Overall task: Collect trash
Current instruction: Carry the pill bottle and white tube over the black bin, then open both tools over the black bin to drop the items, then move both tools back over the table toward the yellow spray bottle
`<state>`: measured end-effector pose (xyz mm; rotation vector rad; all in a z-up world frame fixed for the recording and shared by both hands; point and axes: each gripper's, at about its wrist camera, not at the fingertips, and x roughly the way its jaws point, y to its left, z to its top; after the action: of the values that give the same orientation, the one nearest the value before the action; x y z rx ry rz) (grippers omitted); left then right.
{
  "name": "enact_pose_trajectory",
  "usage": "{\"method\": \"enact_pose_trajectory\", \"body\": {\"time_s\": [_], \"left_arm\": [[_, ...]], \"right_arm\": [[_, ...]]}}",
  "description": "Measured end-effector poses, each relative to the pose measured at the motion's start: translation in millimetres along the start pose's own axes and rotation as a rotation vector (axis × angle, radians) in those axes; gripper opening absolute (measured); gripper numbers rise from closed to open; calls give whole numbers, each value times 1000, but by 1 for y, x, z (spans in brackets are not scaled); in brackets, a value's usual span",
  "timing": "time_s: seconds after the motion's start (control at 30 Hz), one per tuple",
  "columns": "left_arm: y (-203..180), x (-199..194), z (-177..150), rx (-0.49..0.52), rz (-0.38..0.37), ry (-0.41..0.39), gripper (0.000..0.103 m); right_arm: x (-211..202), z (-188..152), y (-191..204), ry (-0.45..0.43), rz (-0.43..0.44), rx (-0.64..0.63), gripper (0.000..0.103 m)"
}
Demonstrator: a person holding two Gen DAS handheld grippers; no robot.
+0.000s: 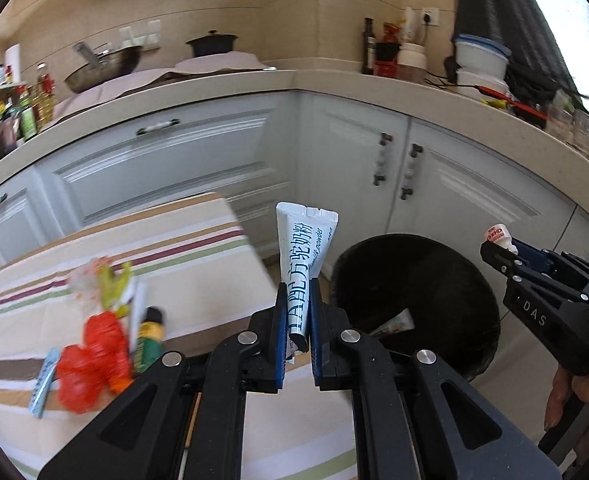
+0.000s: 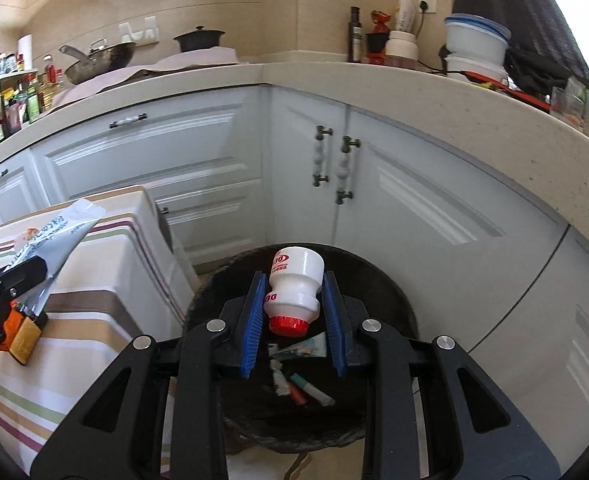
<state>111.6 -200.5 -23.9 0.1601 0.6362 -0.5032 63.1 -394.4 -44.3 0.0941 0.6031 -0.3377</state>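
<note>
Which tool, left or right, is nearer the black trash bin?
Right. The right tool, holding a small white bottle, hangs over the black trash bin. The left tool, gripping a sachet, is beside the bin, above the striped table's edge.

White milk-powder sachet upright, pinched in left claw at table edge. White bottle, red cap down, clamped in right claw over black bin; wrappers inside.

Glossy plastic bottle, striped cloth
</note>
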Motion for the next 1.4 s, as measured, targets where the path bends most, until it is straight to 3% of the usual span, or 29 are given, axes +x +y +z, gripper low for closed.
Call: {"method": "enact_pose_trajectory", "body": {"time_s": [0.67,0.83,1.4], "left_arm": [[-74,71,14,108,-59,79,13],[-79,85,13,109,-62,113,35],[-55,50,12,72,-33,68,47]], "right_arm": [[39,-1,-47,23,-38,59,28],[49,-3,-50,31,-43,62,40],[31,-5,-32,28,-25,70,41]]}}
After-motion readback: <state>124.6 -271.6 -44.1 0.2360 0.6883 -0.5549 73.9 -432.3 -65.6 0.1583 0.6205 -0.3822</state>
